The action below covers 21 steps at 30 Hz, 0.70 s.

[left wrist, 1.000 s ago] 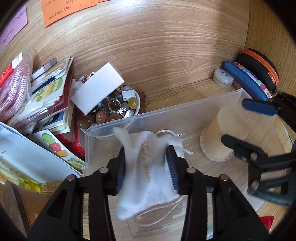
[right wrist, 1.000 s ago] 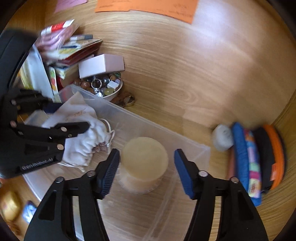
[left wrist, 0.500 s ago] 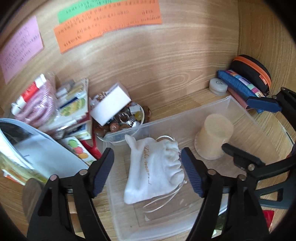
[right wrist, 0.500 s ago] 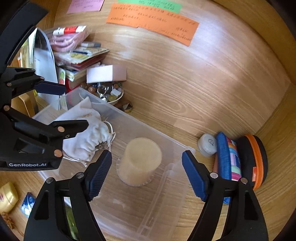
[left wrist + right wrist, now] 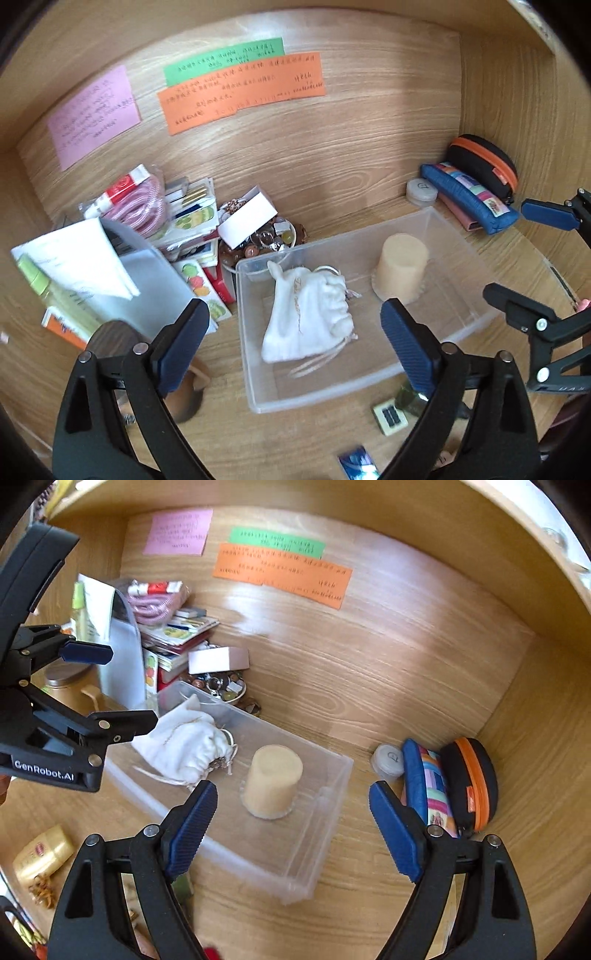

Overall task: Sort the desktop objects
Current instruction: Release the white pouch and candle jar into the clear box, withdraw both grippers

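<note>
Worktop: wood, cluttered.
Clear bin, 1: centre; long axis left-right.
White drawstring pouch, 1: in bin, left half, just ahead of left gripper, jaws wide, empty.
Beige cylinder, 1: upright, bin's right half, ahead of right gripper, jaws wide, empty.

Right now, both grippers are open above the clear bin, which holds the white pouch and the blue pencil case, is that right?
Not quite: the blue pencil case lies outside the clear bin, by the wall. The bin holds the white pouch and a beige cylinder, as the right wrist view shows. Both grippers are open.
</note>
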Each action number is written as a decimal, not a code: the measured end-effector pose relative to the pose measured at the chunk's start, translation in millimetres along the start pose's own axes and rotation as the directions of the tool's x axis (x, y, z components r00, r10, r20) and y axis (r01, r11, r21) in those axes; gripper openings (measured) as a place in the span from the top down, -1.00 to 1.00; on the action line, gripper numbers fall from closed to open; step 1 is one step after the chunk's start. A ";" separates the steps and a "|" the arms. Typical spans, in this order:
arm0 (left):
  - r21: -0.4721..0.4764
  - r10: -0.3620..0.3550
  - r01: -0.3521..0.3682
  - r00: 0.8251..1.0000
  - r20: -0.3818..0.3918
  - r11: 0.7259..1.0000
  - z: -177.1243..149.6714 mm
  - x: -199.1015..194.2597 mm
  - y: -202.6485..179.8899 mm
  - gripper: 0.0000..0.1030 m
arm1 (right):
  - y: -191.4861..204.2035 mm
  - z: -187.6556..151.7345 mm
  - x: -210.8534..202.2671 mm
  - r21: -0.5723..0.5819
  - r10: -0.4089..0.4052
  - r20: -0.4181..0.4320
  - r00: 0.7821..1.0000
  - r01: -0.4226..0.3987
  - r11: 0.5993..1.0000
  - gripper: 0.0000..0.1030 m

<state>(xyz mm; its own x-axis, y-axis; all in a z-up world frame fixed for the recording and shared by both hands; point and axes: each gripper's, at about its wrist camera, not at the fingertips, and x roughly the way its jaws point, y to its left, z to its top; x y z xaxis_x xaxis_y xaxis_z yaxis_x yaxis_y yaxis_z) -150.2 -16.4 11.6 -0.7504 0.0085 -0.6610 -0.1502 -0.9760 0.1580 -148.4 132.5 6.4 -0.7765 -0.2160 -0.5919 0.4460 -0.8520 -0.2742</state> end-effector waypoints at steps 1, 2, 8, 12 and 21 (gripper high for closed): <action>-0.005 0.000 0.000 1.000 0.002 1.000 -2.7 -3.8 0.5 -0.85 | 0.9 -3.5 -5.4 0.007 0.005 0.004 1.000 -0.005 1.000 -0.61; -0.011 0.001 -0.001 1.000 0.005 1.000 -6.9 -9.3 0.9 -0.86 | 2.0 -7.1 -10.1 0.012 0.012 0.009 1.000 -0.012 1.000 -0.61; -0.051 0.008 -0.007 1.000 0.025 0.999 -32.6 -38.4 2.6 -0.88 | 8.1 -32.8 -41.5 0.044 0.043 0.043 0.998 -0.045 0.998 -0.65; -0.084 0.009 -0.006 0.999 0.038 0.996 -53.6 -53.5 4.4 -0.92 | 9.1 -50.9 -56.6 0.073 0.057 0.055 0.997 -0.061 0.996 -0.66; -0.128 0.021 -0.020 1.000 0.003 0.992 -114.8 -69.4 7.0 -0.92 | 13.1 -100.2 -76.4 0.130 0.070 0.052 0.996 -0.076 0.989 -0.67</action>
<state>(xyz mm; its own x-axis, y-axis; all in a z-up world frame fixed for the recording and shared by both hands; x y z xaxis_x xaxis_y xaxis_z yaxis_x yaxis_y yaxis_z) -25.2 -48.8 -25.7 -0.7555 -0.0110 -0.6551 -0.0514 -0.9958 0.0760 -38.7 185.6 -27.9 -0.7659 -0.2994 -0.5691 0.4419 -0.8879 -0.1276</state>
